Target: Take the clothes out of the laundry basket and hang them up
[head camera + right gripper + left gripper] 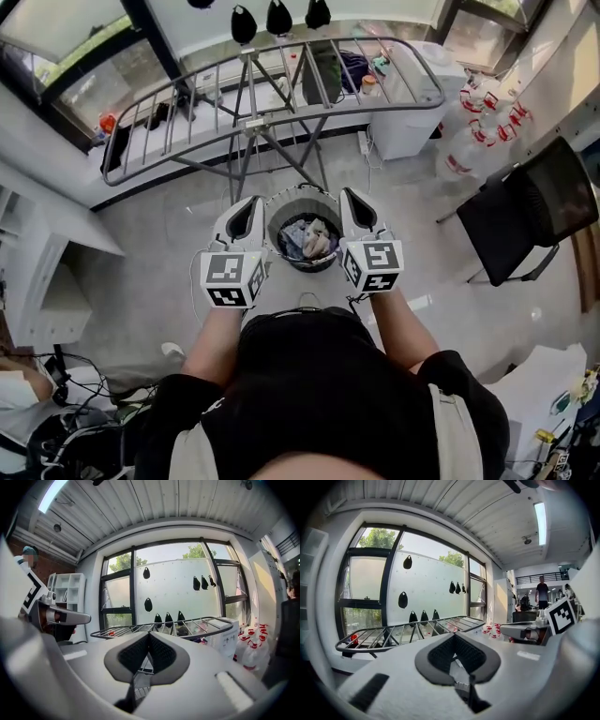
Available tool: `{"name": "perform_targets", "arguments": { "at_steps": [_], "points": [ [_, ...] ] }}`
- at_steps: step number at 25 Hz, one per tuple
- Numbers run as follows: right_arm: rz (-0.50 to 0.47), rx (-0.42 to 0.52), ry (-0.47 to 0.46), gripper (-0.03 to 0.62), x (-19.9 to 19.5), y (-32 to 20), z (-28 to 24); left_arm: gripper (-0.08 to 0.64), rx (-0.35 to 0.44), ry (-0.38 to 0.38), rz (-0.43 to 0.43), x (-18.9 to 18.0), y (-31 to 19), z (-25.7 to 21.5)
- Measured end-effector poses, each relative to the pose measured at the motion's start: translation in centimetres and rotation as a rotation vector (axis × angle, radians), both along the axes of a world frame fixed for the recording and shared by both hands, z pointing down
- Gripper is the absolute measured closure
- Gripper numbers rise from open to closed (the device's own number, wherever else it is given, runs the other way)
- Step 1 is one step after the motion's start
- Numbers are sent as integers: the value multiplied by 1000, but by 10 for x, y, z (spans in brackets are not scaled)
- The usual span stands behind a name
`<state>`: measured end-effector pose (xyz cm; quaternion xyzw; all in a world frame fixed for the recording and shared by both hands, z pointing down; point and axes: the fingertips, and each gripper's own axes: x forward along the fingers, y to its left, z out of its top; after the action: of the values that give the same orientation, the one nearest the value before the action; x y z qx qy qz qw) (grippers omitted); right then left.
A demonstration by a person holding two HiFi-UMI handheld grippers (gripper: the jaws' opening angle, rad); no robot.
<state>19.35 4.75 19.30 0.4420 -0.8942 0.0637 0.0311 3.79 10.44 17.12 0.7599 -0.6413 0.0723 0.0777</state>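
Left claw (251, 202), right claw (350, 195): closed, level, beside laundry basket (302, 191)

Daylight is pouring through a large black-framed window (173, 592), with green trees (377, 538) showing beyond it. A strip light (540, 520) is glowing on the slatted white ceiling (154, 503). A black chair (534, 211) is standing on the pale grey floor (169, 234), near clear bottles with red caps (478, 131), while white shelving (70, 592) is lining the opposite wall

Left gripper (251, 208), right gripper (351, 201) held side by side, flanking laundry basket (305, 194) on floor; clothes (309, 240) inside. Drying rack (281, 86) beyond basket. Black chair (530, 214) at right.
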Motion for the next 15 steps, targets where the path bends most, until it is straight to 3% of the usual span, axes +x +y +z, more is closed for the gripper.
{"name": "perform_targets", "arguments": {
  "at_steps": [15],
  "points": [
    [202,-67,46,580,9,-64,36,551,-44,24,232,6,-112,34]
  ]
}}
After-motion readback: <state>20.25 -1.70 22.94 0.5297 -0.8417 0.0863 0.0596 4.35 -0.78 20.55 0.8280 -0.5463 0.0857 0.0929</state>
